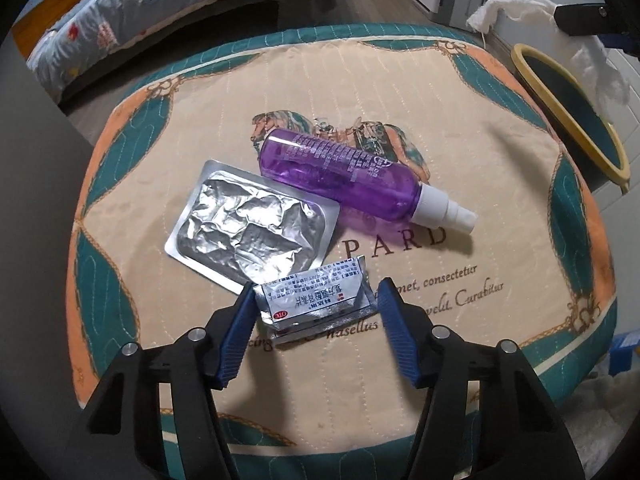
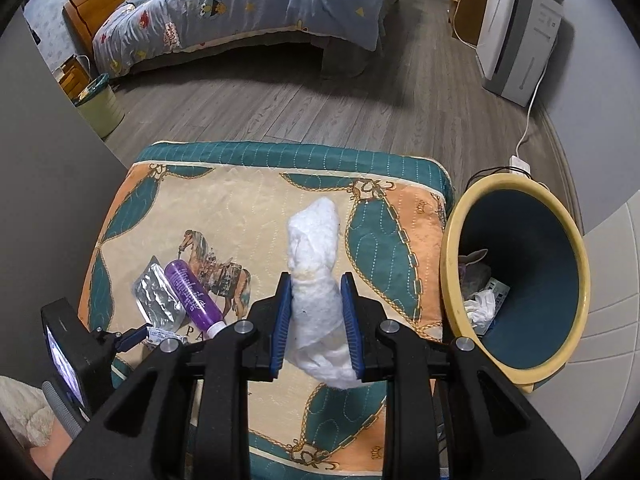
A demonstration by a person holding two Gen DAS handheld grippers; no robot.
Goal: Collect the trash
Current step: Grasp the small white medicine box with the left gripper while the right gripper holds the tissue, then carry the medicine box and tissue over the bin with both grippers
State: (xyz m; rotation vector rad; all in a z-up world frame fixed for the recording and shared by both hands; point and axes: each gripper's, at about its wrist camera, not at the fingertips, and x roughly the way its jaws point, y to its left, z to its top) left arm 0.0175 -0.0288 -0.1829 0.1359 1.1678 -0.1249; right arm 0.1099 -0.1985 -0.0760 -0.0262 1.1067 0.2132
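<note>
A white wad (image 2: 316, 280) is pinched in the right gripper (image 2: 316, 312) at the centre of the right wrist frame, just left of the bin (image 2: 452, 280). In the lower centre of the left wrist frame, the left gripper (image 1: 316, 312) is spread around a sachet (image 1: 316, 300) lying on the surface (image 1: 460, 152), beside a foil pack (image 1: 250, 224) and a purple bottle (image 1: 340, 172).

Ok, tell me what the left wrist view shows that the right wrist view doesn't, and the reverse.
Left wrist only: the printed medicine sachet seen plainly between the open left gripper.
Right wrist only: trash inside the yellow bin, and the right gripper shut on white wadding.
Both: the purple spray bottle, foil blister pack and quilted cushion.
</note>
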